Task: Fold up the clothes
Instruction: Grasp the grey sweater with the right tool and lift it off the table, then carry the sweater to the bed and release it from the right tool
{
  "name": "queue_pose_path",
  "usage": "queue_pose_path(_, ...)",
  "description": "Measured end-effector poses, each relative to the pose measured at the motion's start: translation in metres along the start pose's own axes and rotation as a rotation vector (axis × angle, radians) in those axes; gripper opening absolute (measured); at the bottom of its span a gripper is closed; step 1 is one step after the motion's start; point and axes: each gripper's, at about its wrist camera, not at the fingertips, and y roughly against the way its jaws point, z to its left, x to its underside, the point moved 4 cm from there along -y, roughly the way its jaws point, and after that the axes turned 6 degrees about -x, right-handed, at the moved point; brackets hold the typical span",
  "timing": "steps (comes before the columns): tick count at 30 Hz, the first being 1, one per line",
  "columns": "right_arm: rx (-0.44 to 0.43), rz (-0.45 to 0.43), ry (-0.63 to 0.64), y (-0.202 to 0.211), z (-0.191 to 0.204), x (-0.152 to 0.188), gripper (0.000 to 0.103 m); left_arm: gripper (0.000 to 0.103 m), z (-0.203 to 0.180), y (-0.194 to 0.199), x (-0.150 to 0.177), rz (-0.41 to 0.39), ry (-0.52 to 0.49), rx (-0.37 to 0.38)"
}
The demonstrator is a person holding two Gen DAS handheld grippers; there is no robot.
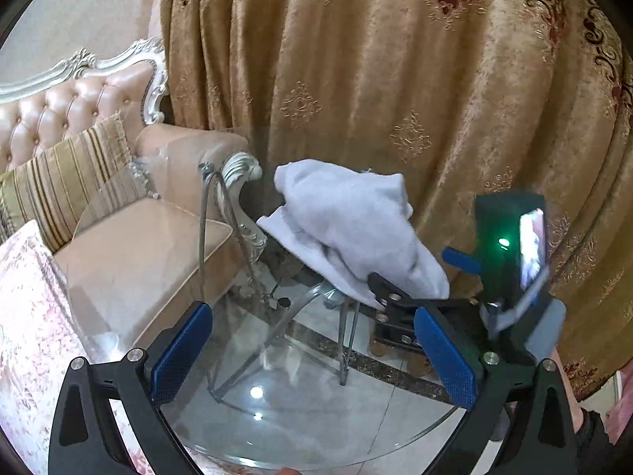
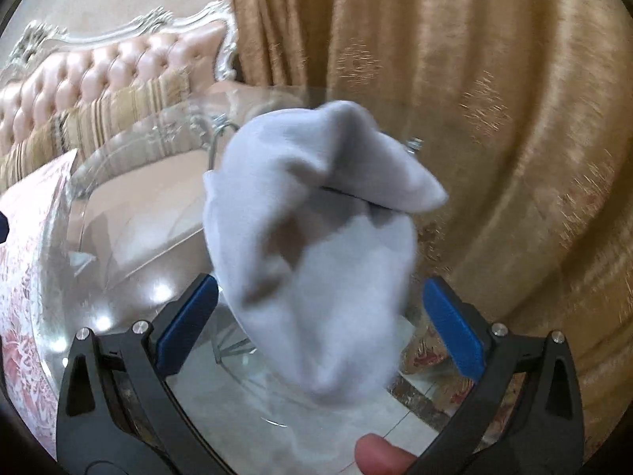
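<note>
The crumpled white cloth garment [image 2: 316, 261] lies on the round glass worktop [image 2: 118, 304] between the wide right claw [image 2: 320, 320] fingers; left claw [image 1: 316, 352] wide, empty

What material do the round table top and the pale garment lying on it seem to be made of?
The round clear table top looks like glass with a glossy finish: the metal legs and floor tiles show through it, and lamp glints sit on it. The pale grey-white garment seems a soft matt knit, perhaps fleece or cotton: it slumps in rounded folds without shine. The exact fibre is unclear.
</note>
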Motion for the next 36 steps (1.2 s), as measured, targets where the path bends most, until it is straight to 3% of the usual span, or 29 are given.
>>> queue_pose_path(2,-0.009,0.023,0.027,-0.012,0.006,-0.004,0.091,0.103,0.005,0.000,0.002,0.003,0.007,-0.001)
queue_pose_path(3,-0.005,0.038,0.015,-0.016,0.004,-0.004,0.064,0.103,0.007,0.000,0.003,0.003,0.004,-0.002)
queue_pose_path(5,-0.018,0.051,-0.013,-0.020,-0.002,-0.007,0.054,0.101,0.010,0.001,0.005,0.003,-0.001,-0.003)
queue_pose_path(6,-0.022,0.044,-0.013,-0.018,-0.004,-0.011,0.038,0.093,0.011,0.001,0.006,0.004,-0.004,-0.003)
queue_pose_path(9,-0.034,0.002,-0.001,-0.003,-0.005,-0.022,0.027,0.082,0.014,-0.003,0.009,0.026,0.010,0.017)
queue_pose_path(18,-0.092,-0.218,0.106,0.117,0.027,-0.082,0.024,0.082,0.012,0.023,0.002,-0.036,-0.010,0.062)
queue_pose_path(23,-0.221,-0.311,0.159,0.195,0.075,-0.108,0.024,0.082,0.014,0.066,-0.003,-0.121,-0.021,0.088)
queue_pose_path(25,-0.273,-0.343,0.195,0.223,0.105,-0.111,0.024,0.083,0.017,0.084,-0.006,-0.155,-0.030,0.071)
queue_pose_path(28,-0.342,-0.380,0.249,0.259,0.151,-0.109,0.024,0.080,0.040,0.111,-0.013,-0.184,-0.011,-0.029)
queue_pose_path(29,-0.373,-0.392,0.269,0.273,0.169,-0.107,0.024,0.061,0.055,0.122,-0.014,-0.188,0.023,-0.049)
queue_pose_path(30,-0.396,-0.398,0.282,0.281,0.183,-0.106,0.024,0.026,0.073,0.133,-0.015,-0.193,0.063,-0.048)
queue_pose_path(31,-0.412,-0.405,0.298,0.290,0.199,-0.105,0.024,0.011,0.096,0.148,-0.015,-0.197,0.106,-0.054)
queue_pose_path(36,-0.501,-0.434,0.386,0.320,0.298,-0.099,0.024,0.006,0.197,0.253,0.001,-0.305,0.215,-0.179)
